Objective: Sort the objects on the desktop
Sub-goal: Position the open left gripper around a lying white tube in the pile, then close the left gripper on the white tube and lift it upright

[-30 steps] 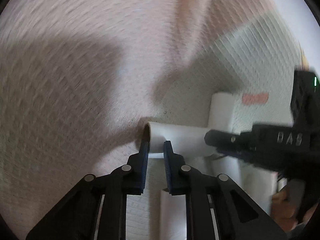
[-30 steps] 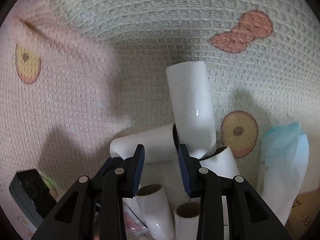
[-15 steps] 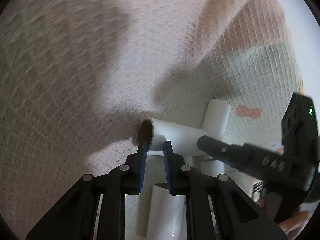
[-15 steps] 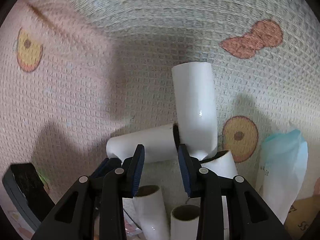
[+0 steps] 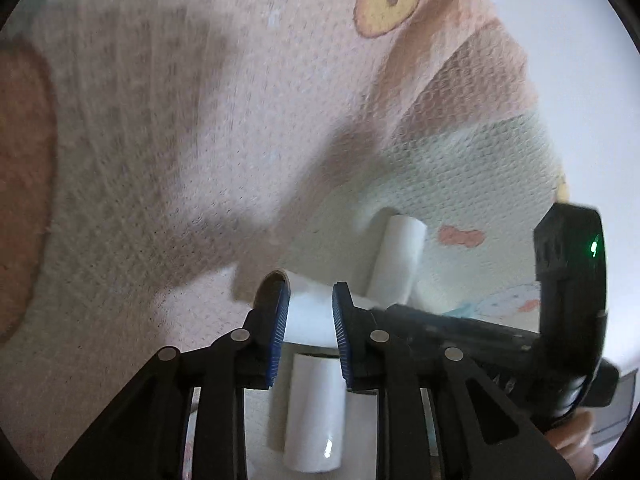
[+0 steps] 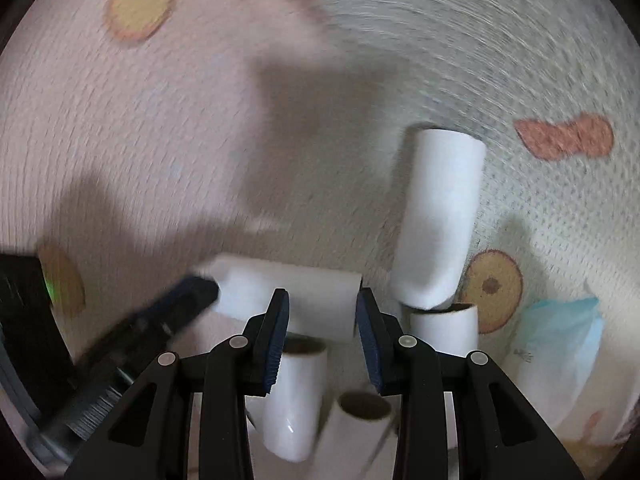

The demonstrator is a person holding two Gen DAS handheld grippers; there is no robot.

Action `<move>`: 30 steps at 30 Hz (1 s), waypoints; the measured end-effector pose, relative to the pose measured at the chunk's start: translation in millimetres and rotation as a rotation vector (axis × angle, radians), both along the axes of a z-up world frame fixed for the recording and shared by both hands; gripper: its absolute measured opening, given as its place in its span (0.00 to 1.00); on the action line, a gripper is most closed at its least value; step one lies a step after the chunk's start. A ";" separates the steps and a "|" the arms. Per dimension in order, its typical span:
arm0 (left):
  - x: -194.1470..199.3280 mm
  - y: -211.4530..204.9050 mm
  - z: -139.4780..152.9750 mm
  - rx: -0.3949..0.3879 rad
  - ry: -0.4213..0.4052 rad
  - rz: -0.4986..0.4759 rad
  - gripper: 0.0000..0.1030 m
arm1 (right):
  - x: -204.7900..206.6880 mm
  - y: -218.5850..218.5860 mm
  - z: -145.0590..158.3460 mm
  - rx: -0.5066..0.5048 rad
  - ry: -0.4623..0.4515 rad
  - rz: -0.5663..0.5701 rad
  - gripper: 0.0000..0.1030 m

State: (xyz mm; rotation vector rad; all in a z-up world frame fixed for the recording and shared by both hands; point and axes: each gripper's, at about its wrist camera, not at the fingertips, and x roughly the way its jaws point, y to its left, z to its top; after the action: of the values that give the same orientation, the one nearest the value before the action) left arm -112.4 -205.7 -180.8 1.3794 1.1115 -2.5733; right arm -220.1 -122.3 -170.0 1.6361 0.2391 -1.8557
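Note:
Several white cardboard tubes lie in a pile on a patterned cloth. In the left wrist view my left gripper (image 5: pixel 308 300) stands with its jaws on either side of the open end of a lying tube (image 5: pixel 310 314), narrowly apart. Another tube (image 5: pixel 314 408) lies below it and a third (image 5: pixel 398 260) lies behind. In the right wrist view my right gripper (image 6: pixel 322 312) is open over the same lying tube (image 6: pixel 296 296). A tilted tube (image 6: pixel 438 220) leans to its right. Two more tubes (image 6: pixel 294 396) lie under the gripper.
The cloth (image 6: pixel 200 140) is pink and pale green with yellow circles and orange bows. A light blue and white wrapper (image 6: pixel 560 344) lies at the right. The right gripper's black body (image 5: pixel 568 280) shows in the left wrist view, the left one (image 6: pixel 132 340) in the right view.
My left gripper's jaws have widened a little around the lying tube's end. My right gripper has shifted left over the lying tube and its jaws have opened wider.

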 end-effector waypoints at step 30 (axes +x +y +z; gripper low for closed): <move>50.2 24.2 24.5 -0.070 0.058 -0.110 0.28 | 28.9 52.3 18.6 -0.012 -0.139 0.045 0.31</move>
State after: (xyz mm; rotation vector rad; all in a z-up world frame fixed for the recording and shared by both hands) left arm -62.3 -181.5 -156.3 1.3967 0.9682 -2.7160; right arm -191.2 -70.0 -151.4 1.7286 0.2031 -1.6990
